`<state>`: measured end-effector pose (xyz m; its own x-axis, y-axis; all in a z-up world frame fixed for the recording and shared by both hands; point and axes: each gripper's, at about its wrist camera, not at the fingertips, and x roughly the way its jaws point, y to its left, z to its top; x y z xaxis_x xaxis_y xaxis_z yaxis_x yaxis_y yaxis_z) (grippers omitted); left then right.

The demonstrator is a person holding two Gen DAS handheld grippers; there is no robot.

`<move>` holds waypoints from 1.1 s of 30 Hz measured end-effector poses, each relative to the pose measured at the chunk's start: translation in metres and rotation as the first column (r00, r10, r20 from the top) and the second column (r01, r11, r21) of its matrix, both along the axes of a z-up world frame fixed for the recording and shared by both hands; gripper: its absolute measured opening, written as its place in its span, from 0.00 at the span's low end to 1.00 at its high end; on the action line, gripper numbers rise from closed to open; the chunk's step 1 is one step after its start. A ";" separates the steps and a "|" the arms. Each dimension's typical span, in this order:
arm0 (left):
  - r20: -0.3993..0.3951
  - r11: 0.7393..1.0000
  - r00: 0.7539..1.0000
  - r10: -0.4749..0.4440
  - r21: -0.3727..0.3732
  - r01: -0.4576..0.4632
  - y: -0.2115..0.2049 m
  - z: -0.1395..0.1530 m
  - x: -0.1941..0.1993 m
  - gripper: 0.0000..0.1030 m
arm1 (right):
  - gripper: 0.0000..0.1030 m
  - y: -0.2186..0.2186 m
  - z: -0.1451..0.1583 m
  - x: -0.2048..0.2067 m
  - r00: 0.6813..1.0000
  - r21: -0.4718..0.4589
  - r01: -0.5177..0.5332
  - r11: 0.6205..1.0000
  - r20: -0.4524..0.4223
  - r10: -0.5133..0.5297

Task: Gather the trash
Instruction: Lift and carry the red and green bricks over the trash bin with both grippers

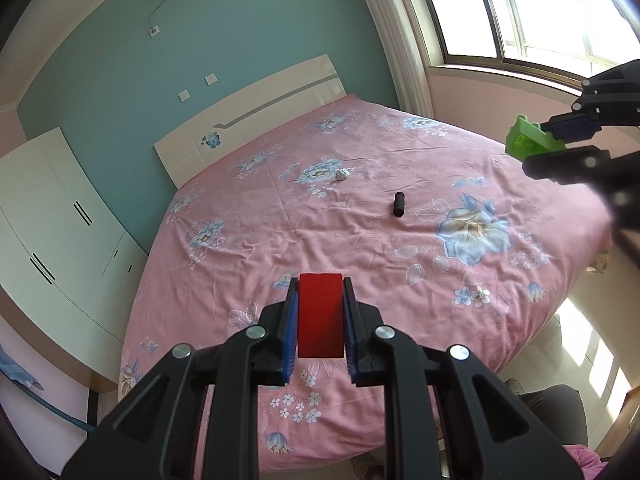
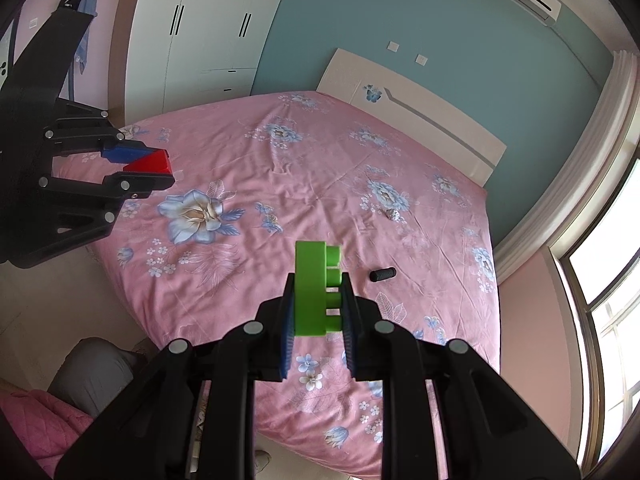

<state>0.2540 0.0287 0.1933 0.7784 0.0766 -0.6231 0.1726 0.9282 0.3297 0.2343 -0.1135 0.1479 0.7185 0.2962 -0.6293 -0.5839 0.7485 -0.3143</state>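
My left gripper (image 1: 320, 286) is shut on a red block (image 1: 321, 316) and holds it high above the pink floral bed (image 1: 360, 248); it also shows in the right wrist view (image 2: 160, 168) at the left. My right gripper (image 2: 318, 280) is shut on a green toy brick (image 2: 314, 288), also above the bed; it shows in the left wrist view (image 1: 536, 144) at the right. On the sheet lie a black cylinder (image 1: 398, 204) (image 2: 382, 274) and a small crumpled paper ball (image 1: 343, 174) (image 2: 393, 214).
A white headboard (image 1: 256, 108) stands against the blue wall. A white wardrobe (image 1: 52, 216) is left of the bed. A window (image 1: 540, 12) is on the right. A dark grey bin or bag (image 2: 92, 376) and pink quilted fabric (image 2: 36, 428) sit on the floor near the bed's foot.
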 end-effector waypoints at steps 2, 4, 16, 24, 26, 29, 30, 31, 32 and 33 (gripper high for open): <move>-0.013 1.000 1.000 -0.003 -0.004 0.003 0.000 -0.012 -0.008 0.21 | 0.21 -0.002 -0.011 -0.008 1.000 -0.002 0.000 1.000 -0.012 0.000; -0.033 1.000 0.999 -0.008 -0.005 0.008 0.000 -0.025 -0.015 0.21 | 0.21 -0.005 -0.024 -0.017 1.000 0.002 -0.004 1.000 -0.030 0.004; -0.156 0.999 0.987 -0.044 -0.022 0.041 -0.006 -0.138 -0.044 0.21 | 0.21 -0.004 -0.127 -0.052 0.990 0.007 -0.053 0.999 -0.133 0.054; -0.238 0.996 0.967 -0.087 -0.036 0.081 -0.015 -0.207 -0.061 0.21 | 0.21 0.008 -0.206 -0.074 0.973 -0.031 -0.083 0.996 -0.221 0.074; -0.251 0.996 0.964 -0.090 -0.028 0.086 -0.017 -0.222 -0.066 0.21 | 0.21 0.013 -0.222 -0.079 0.967 -0.037 -0.100 0.994 -0.241 0.088; -0.289 0.995 0.952 -0.096 -0.031 0.091 -0.019 -0.245 -0.069 0.21 | 0.21 0.017 -0.247 -0.085 0.956 -0.044 -0.118 0.992 -0.277 0.101; -0.300 0.995 0.949 -0.097 -0.028 0.093 -0.020 -0.253 -0.069 0.21 | 0.21 0.018 -0.256 -0.087 0.952 -0.051 -0.120 0.991 -0.288 0.101; -0.309 0.995 0.946 -0.098 -0.025 0.095 -0.020 -0.260 -0.070 0.21 | 0.21 0.020 -0.264 -0.087 0.950 -0.057 -0.121 0.991 -0.298 0.098; -0.319 0.995 0.943 -0.099 -0.024 0.096 -0.022 -0.267 -0.070 0.21 | 0.21 0.020 -0.272 -0.088 0.945 -0.060 -0.124 0.990 -0.310 0.099; -0.327 0.995 0.939 -0.101 -0.028 0.097 -0.023 -0.273 -0.070 0.21 | 0.21 0.021 -0.279 -0.089 0.941 -0.059 -0.126 0.990 -0.323 0.101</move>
<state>0.1840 0.0059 -0.0795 0.5340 0.0013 -0.8455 0.3606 0.9041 0.2292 0.1449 -0.0930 -0.1316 0.4411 0.3047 -0.8442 -0.7426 0.6521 -0.1527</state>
